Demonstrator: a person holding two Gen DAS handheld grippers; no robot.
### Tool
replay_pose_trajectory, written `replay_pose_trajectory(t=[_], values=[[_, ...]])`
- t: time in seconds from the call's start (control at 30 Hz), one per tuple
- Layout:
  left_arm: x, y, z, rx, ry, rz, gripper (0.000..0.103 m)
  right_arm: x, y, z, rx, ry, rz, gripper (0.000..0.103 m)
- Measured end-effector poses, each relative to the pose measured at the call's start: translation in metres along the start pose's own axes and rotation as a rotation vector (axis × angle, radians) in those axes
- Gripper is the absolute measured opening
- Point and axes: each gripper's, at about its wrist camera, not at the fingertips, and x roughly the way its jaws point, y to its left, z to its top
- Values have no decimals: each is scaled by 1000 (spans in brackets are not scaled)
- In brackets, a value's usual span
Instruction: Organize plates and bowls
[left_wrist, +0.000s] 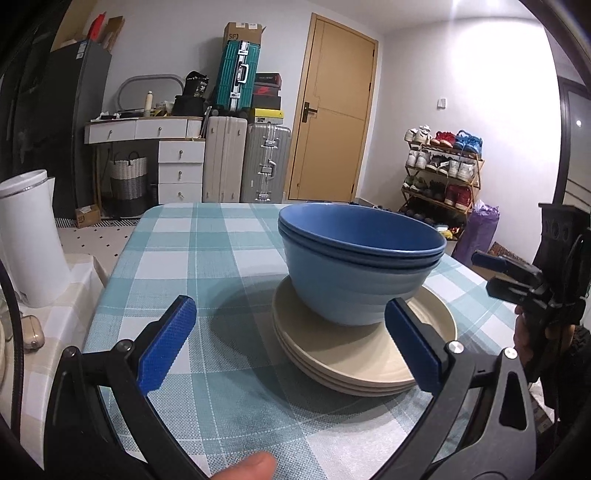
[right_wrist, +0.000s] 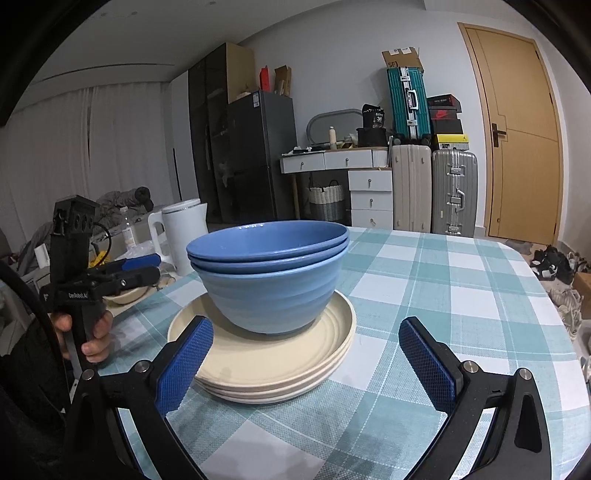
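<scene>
Blue bowls (left_wrist: 354, 266) nested on cream plates (left_wrist: 369, 365), ahead of both jaws; both spread wide, empty.

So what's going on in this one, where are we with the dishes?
A person holds a gripper in each hand at a table with a checked cloth. Three blue bowls sit nested on a stack of cream plates. The left gripper and right gripper are both open and empty, pointed at the pile from either side without touching it. The stacking looks done.
</scene>
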Motion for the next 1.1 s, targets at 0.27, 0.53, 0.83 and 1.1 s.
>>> replay_pose_trajectory(t=[0.27, 0.53, 0.83, 1.1], values=[[5, -5, 3, 24, 11, 8, 102, -1, 5, -1, -31, -19, -4, 102], [6, -3, 2, 11, 4, 7, 102, -3, 7, -2, -33, -23, -3, 102], [4, -2, 1, 7, 0, 5, 102, -5, 7, -3, -29, -28, -3, 102], [4, -3, 1, 7, -1, 5, 102, -5, 6, -3, -29, -28, -4, 102]])
